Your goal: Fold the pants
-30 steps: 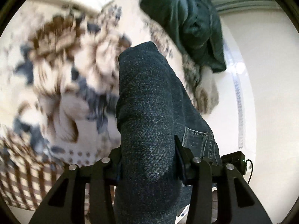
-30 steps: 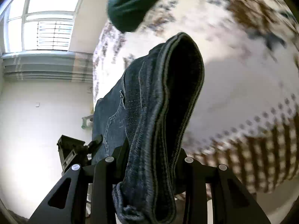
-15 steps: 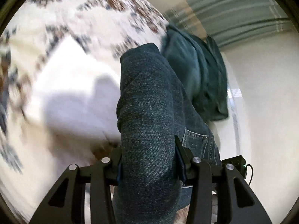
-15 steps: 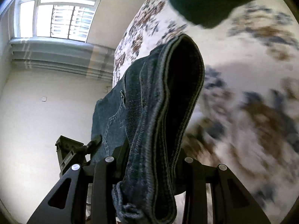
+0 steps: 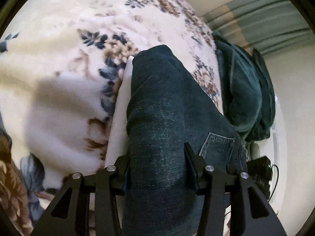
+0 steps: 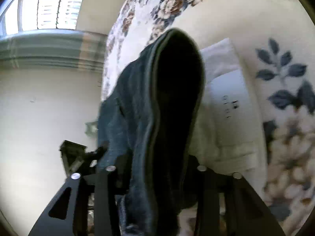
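Left wrist view: your left gripper (image 5: 157, 167) clamps a thick fold of the jeans (image 5: 167, 108), back pocket at 4 o'clock, above the floral bedspread (image 5: 59, 68). A white folded garment (image 6: 232, 118) lies beneath; a dark green garment (image 5: 246, 90) sits at 2 o'clock. Your right gripper (image 6: 157, 169) likewise pinches the denim. Carrying step, probably; next, lower evenly and release both grips together.

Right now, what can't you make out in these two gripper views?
- Left wrist view: the jeans hide the left gripper fingertips.
- Right wrist view: the jeans cover the right gripper fingertips; motion blur smears the small print on the white folded cloth.
- Both views: the jeans' lower part is cut off by the bottom edge.
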Demonstrator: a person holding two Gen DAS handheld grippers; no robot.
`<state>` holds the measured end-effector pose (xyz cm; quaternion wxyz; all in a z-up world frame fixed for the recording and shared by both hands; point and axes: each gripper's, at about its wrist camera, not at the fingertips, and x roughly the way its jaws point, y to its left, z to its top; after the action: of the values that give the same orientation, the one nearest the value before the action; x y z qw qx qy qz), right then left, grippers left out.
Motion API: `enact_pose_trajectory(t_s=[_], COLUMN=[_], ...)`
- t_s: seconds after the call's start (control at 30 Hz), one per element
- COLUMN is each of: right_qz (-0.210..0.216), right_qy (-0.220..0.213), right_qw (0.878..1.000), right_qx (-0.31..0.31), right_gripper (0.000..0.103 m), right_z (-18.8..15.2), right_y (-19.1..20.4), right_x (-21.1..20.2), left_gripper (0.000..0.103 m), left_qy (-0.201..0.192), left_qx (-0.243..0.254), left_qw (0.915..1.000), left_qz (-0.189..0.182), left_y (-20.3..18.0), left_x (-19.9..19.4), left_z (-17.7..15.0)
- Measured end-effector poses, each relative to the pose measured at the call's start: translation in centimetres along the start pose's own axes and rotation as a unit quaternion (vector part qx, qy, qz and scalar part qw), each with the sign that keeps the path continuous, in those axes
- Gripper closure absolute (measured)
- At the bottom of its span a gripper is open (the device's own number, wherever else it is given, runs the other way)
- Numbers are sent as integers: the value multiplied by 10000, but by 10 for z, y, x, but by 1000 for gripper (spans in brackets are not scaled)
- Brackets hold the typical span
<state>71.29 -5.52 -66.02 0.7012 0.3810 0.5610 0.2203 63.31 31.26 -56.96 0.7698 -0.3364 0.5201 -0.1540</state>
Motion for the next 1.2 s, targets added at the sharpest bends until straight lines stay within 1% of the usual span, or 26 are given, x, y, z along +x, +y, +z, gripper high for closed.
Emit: enact_pose_trajectory(t_s=[0.07, 0.13, 0.17, 0.2, 0.23, 0.27, 0.3, 0.33, 0.37, 0.4, 0.43, 0.47, 0.5, 0.53, 0.57, 0.63, 0.7, 0.8, 0.87, 0.9, 1.07, 1.1, 1.17, 1.2], right_qz=[-129, -406, -599, -869, -1121, -1555, -1823, -2093, -2495, -2724, -3075, -3322, -3597, -3798, -3936, -4121, -4207, -4190, -4085, -4085, -4094, -4090, -4015, -3979], right_qy=[87, 122, 137, 144, 119, 94, 106, 98, 48, 2, -71, -131, -207, -287, -368, -476, -572, -744, -862, -917, -1300, -1394, -1551, -1634], right_qw=[9999, 9991, 9980, 9958, 9930, 9865, 9812, 9750, 9641, 9567, 9438, 9340, 9222, 9126, 9052, 8944, 8881, 8864, 8904, 8899, 8790, 8770, 8769, 8764], right_qx=[32, -62, -136, -238, -348, -514, -624, -740, -911, -1026, -1206, -1309, -1406, -1484, -1560, -1670, -1762, -1820, -1814, -1811, -2068, -2100, -2140, -2165], right_gripper=[48, 45, 39, 31, 26, 15, 7, 6, 5, 5, 5, 2, 0, 0, 0, 0, 0, 0, 0, 0, 0, 0, 0, 0], right_z=[4, 2, 4, 6, 6, 6, 3, 0, -4, -11, -17, -24, -31, -37, -44, -55, -66, -88, -99, -109, -146, -155, -172, -183], right_y=[-6, -8, -5, 1, 6, 16, 21, 28, 39, 47, 59, 68, 77, 85, 95, 111, 128, 154, 169, 178, 223, 234, 252, 262], right_x=[-1, -6, -6, -6, -10, -12, -16, -19, -21, -28, -31, -36, -39, -43, -48, -58, -71, -101, -125, -139, -201, -218, -248, -265], left_gripper=[55, 54, 54, 54, 53, 52, 45, 40, 32, 27, 26, 20, 12, 9, 8, 8, 8, 8, 8, 8, 8, 8, 8, 8], left_qy=[-5, 17, 30, 41, 44, 48, 52, 51, 42, 18, -16, -41, -77, -100, -112, -117, -79, -156, -259, -318, -629, -731, -873, -983], left_qx=[-34, -61, -46, -68, -96, -112, -56, 86, 244, 420, 512, 590, 661, 704, 730, 779, 844, 1008, 1096, 1132, 1303, 1356, 1423, 1476], left_qw=[10000, 9999, 10000, 10000, 9998, 9994, 9983, 9951, 9905, 9833, 9779, 9727, 9668, 9625, 9603, 9548, 9487, 9415, 9397, 9386, 9348, 9330, 9314, 9293], left_qz=[-66, -95, -62, 33, 150, 311, 579, 985, 1353, 1770, 2028, 2243, 2467, 2619, 2692, 2867, 3045, 3212, 3229, 3245, 3243, 3252, 3234, 3239], left_y=[6, 9, 8, 5, 0, -6, -15, -26, -36, -49, -57, -66, -76, -83, -89, -103, -118, -144, -162, -172, -222, -235, -253, -266], left_x=[-1, -1, -2, -3, -11, -14, -17, -19, -22, -25, -29, -32, -35, -37, -40, -45, -52, -68, -81, -92, -142, -157, -176, -192], left_z=[-4, -4, -4, -3, -3, -2, -2, -1, -3, -6, -10, -14, -19, -24, -29, -41, -51, -64, -71, -76, -103, -111, -122, -133])
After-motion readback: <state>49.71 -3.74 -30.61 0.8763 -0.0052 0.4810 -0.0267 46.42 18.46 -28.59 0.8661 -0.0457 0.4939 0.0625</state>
